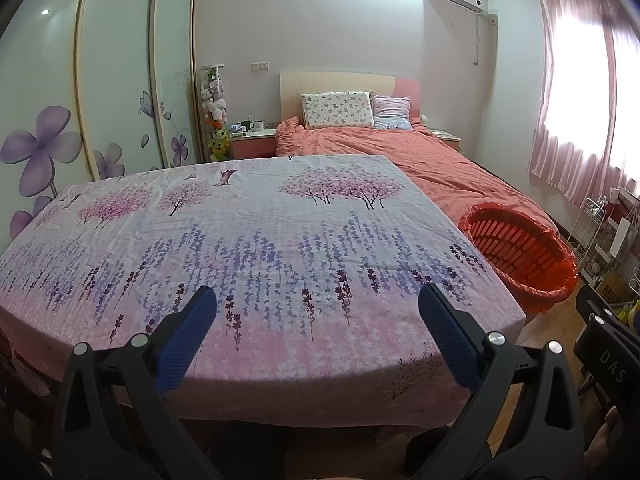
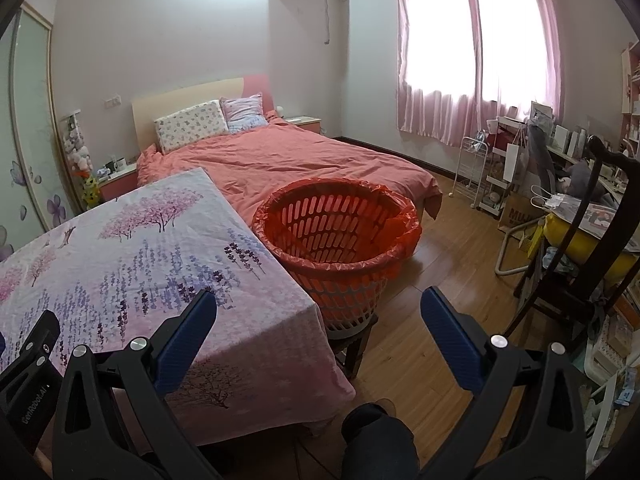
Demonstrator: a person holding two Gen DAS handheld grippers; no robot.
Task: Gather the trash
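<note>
Here both the left gripper [image 1: 318,306] and right gripper [image 2: 319,307] hover level, fingers spread wide, empty, over the table [image 1: 280,340].

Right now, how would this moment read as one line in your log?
task: collect trash | left gripper: open, empty | right gripper: open, empty | basket: beside table | trash: none visible
</note>
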